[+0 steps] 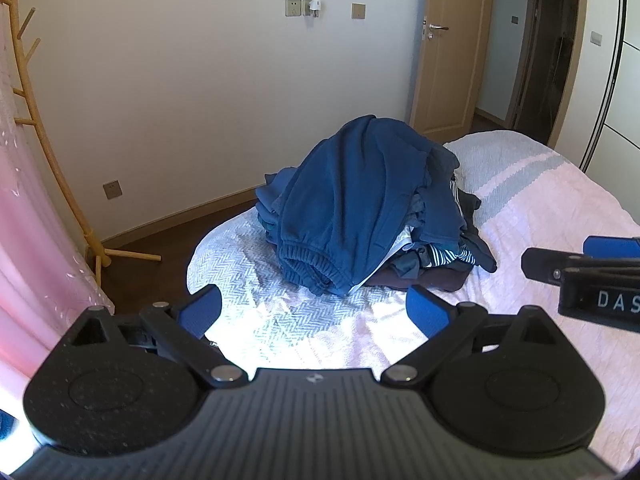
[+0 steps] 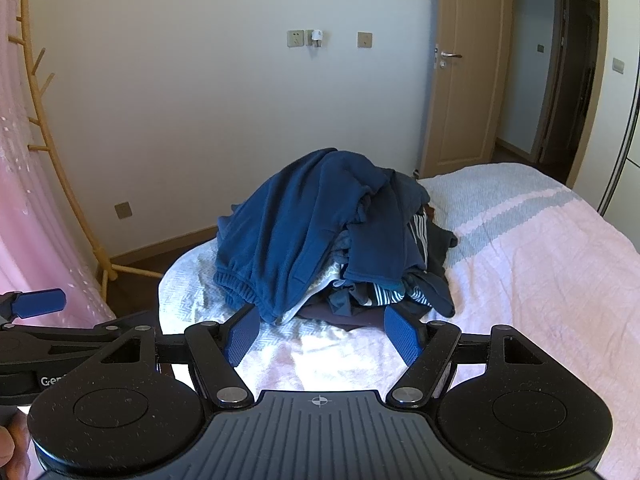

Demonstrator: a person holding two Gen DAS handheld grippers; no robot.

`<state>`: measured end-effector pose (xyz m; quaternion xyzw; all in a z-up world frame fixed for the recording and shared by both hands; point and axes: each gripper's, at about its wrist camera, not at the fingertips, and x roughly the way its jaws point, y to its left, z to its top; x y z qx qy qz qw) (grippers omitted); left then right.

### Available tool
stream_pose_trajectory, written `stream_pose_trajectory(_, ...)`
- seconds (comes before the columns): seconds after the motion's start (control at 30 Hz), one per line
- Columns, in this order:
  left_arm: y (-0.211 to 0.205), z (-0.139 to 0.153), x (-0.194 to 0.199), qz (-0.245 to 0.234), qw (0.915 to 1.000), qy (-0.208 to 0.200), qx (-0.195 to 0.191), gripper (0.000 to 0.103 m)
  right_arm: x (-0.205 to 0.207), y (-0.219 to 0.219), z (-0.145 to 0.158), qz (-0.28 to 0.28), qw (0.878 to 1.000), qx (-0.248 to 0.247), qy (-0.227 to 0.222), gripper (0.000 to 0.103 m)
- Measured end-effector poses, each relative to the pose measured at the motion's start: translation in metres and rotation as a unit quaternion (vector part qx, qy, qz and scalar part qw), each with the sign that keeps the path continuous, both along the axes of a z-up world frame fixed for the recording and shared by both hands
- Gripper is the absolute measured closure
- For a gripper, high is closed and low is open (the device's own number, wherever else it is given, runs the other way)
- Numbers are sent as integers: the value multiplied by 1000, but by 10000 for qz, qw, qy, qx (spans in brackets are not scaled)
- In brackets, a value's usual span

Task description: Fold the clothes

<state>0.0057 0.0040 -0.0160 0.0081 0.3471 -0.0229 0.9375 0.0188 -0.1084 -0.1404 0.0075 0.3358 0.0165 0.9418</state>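
Clothes (image 1: 360, 204) sit heaped at the bed's (image 1: 540, 208) far left corner, unfolded, while left gripper (image 1: 314, 312) and right gripper (image 2: 322, 334) hover near with jaws apart, so picking the top blue garment (image 2: 296, 220) likely comes next.

Lower garments in clothes pile (image 1: 372, 208) covered by blue sweatpants (image 1: 344, 200); count and type can't be told. Right gripper (image 1: 592, 276) cut off by right edge in left wrist view, lettering clipped at "DAS". Left gripper (image 2: 40, 304) cut by left edge in right wrist view, label clipped at "Gen". Coat rack (image 2: 44, 128) top cropped. Hallway past door (image 2: 460, 92) too dark to be made out.
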Motion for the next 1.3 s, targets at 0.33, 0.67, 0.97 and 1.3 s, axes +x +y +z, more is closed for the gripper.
stream_pose_trajectory(0.33, 9, -10, 29, -215, 9996, 153, 36, 6, 23, 0, -4, -218, 9997, 5, 74, 31)
stream_pose_trajectory(0.67, 25, -11, 82, -910, 9957, 105, 134, 6, 66, 14, 1, -731, 9973, -41, 83, 31)
stream_pose_trajectory(0.97, 32, -19, 120, -1232, 9921, 90, 232, 6, 82, 13, 0, -930, 9955, -157, 27, 31)
stream_pose_trajectory(1.3, 22, -9, 114, -1039, 9944, 77, 190, 6, 73, -20, 0, -796, 9965, -184, 153, 31)
